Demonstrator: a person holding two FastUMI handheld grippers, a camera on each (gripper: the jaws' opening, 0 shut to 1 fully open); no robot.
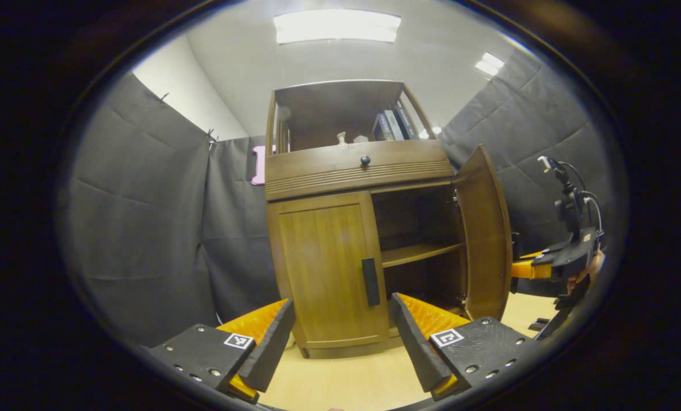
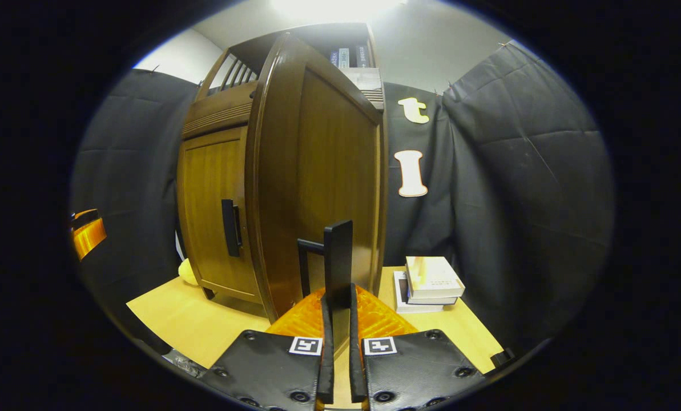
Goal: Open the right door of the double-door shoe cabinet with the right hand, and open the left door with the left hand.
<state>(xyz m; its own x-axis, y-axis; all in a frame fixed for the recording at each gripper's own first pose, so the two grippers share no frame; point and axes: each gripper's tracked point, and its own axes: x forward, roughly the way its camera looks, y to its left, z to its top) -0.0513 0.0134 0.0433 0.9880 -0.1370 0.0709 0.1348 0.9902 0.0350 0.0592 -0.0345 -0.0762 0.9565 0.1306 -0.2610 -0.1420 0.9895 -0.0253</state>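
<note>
The brown wooden shoe cabinet (image 1: 351, 171) stands on a pale table. Its left door (image 1: 329, 268) is closed, with a dark handle (image 1: 370, 281) at its inner edge. The right door (image 1: 487, 240) stands swung out, baring an inner shelf (image 1: 420, 252). My left gripper (image 1: 340, 337) is open in front of the left door, short of its handle. In the right gripper view my right gripper (image 2: 338, 337) is shut on the right door's dark handle (image 2: 338, 262), with that door (image 2: 317, 171) close ahead. The left door's handle (image 2: 229, 227) shows beyond it. The right gripper (image 1: 551, 265) and the hand holding it appear at the right of the left gripper view.
A stack of books (image 2: 428, 282) lies on the table (image 2: 192, 322) right of the cabinet. Books (image 1: 394, 124) and small items sit on the open top shelf above a drawer with a knob (image 1: 365, 161). Black cloth walls close in on both sides.
</note>
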